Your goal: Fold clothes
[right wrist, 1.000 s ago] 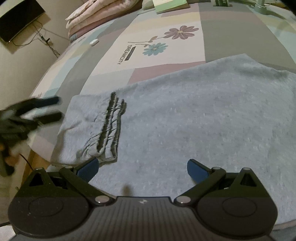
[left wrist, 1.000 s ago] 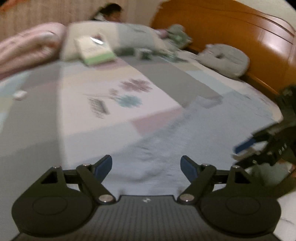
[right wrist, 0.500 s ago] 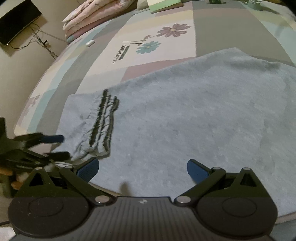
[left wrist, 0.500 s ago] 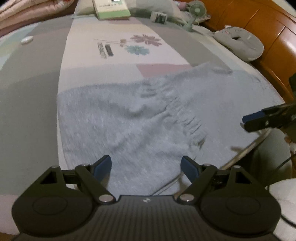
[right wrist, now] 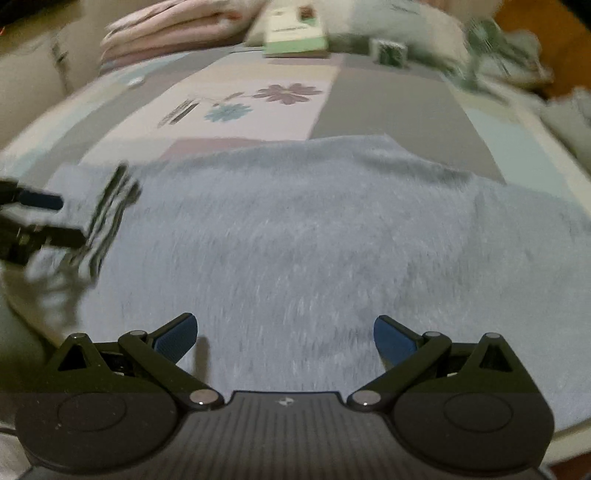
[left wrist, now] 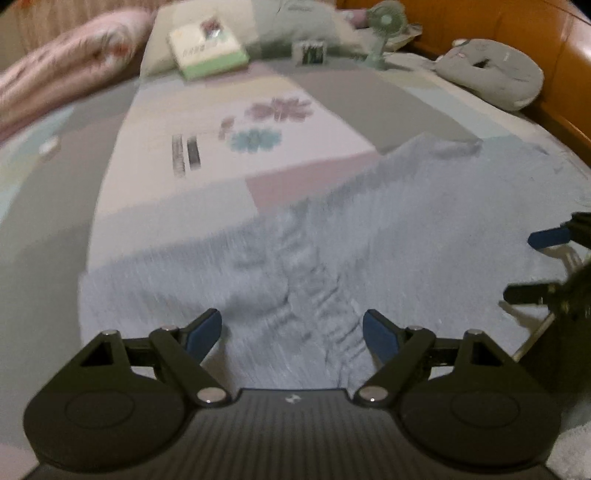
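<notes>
A light blue-grey garment [right wrist: 314, 236] lies spread flat on the bed, with a gathered elastic band [left wrist: 314, 291] near its left end. My left gripper [left wrist: 291, 328] is open and empty, low over that gathered band near the bed's front edge. My right gripper [right wrist: 284, 334] is open and empty, low over the garment's front edge further right. Each gripper shows in the other's view: the right one at the right edge of the left wrist view [left wrist: 543, 266], the left one at the left edge of the right wrist view [right wrist: 40, 218]. Both views are motion-blurred.
The patchwork bedspread [left wrist: 258, 122] has flower prints. A green-edged book [left wrist: 207, 51], a small box [left wrist: 310, 51], a small fan [left wrist: 384, 26] and a grey cushion [left wrist: 491, 74] lie at the far end. Folded pink bedding [right wrist: 173, 33] is at the far left. A wooden bed frame [left wrist: 565, 74] runs along the right.
Both grippers have dropped lower and moved forward over the garment. The left gripper now sits over the gathered band. Both stay open.
</notes>
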